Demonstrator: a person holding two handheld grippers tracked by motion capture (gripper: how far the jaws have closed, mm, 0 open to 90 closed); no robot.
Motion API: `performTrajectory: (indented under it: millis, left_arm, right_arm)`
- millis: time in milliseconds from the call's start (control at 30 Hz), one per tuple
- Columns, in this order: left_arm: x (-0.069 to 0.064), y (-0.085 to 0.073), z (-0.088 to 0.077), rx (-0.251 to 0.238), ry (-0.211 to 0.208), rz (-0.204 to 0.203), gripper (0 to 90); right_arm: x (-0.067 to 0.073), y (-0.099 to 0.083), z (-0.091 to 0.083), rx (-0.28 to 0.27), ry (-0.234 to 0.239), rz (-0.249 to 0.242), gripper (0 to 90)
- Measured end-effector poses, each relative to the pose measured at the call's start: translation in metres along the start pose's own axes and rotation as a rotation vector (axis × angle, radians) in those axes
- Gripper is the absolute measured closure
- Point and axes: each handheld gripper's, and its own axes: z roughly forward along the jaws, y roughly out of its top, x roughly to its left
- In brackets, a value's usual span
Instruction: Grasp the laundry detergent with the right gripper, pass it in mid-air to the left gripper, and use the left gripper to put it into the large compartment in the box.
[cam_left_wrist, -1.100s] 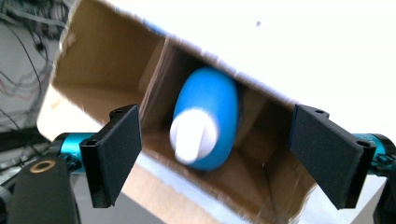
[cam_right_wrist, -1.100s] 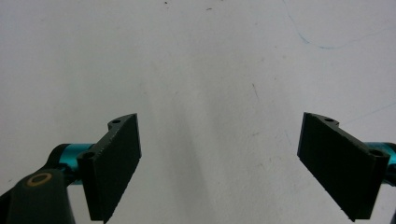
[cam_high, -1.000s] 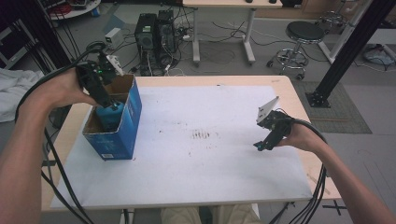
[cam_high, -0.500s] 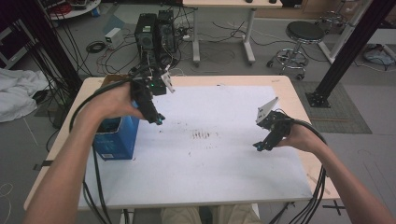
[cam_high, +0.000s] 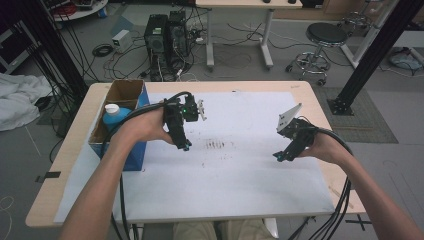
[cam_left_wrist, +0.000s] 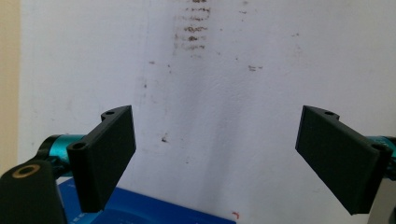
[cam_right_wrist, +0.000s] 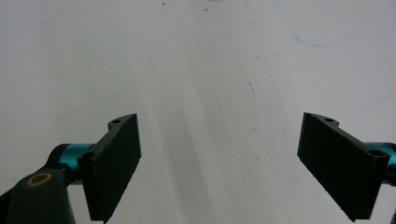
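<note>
blue box (cam_high: 134, 150), white sheet (cam_high: 240, 175) with dark smudges (cam_high: 216, 145), black tool jaws

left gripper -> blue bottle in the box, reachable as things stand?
Probably yes. The bottle stands in the open-topped box, white cap up, nothing over it. The left gripper hangs just beside the box over the white sheet, open and empty. The box walls would likely force an approach from above.
</note>
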Motion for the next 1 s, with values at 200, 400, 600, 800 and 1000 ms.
performTrajectory:
  millis: [200, 400, 600, 800, 1000]
  left_arm:
    - [-0.006, 0.002, 0.01, 0.0, -0.02, 0.003, 12.2]
    - [-0.008, 0.004, 0.014, 0.006, -0.025, 0.004, 12.2]
    - [-0.009, 0.002, 0.02, 0.002, -0.03, -0.002, 12.2]
    - [-0.01, 0.002, 0.022, 0.007, -0.032, 0.002, 12.2]
    - [-0.011, 0.004, 0.023, 0.004, -0.034, 0.005, 12.2]
  right_arm:
    - [0.0, -0.001, -0.001, 0.004, -0.006, 0.002, 12.7]
    - [0.002, 0.0, -0.001, 0.004, -0.009, 0.001, 12.7]
    - [0.001, 0.0, -0.002, 0.002, -0.012, -0.001, 12.7]
    - [0.002, 0.0, -0.002, 0.001, -0.013, -0.002, 12.7]
    - [0.003, 0.0, -0.003, 0.001, -0.015, -0.001, 12.7]
